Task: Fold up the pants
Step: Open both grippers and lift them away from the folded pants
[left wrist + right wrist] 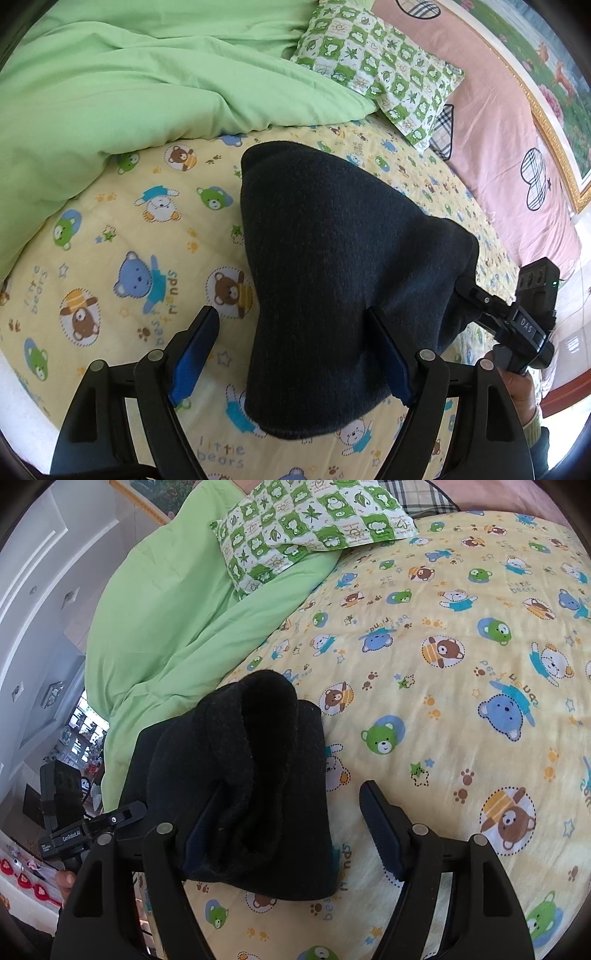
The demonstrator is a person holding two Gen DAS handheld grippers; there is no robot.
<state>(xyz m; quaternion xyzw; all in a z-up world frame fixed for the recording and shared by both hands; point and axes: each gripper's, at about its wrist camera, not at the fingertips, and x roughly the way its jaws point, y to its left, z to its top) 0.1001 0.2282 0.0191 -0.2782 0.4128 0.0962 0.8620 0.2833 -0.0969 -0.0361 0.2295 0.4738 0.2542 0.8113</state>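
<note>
The dark navy pants [332,266] lie folded into a compact bundle on the yellow bear-print bed sheet [129,258]. My left gripper [295,332] is open, its jaws wide apart; the bundle's near end lies between them, against the right finger. My right gripper [291,805] is open too, with the pants [258,768] lying over its left finger and the right finger clear of the cloth. The right gripper also shows in the left wrist view [469,291] at the bundle's right edge. The left gripper's body shows in the right wrist view [92,827] at the lower left.
A green duvet [129,85] is bunched at the far left of the bed. A green-and-white patterned pillow [384,62] lies at the head. A pink bedspread [498,122] and a framed picture [554,92] are beyond it. Open sheet [461,664] lies to the right.
</note>
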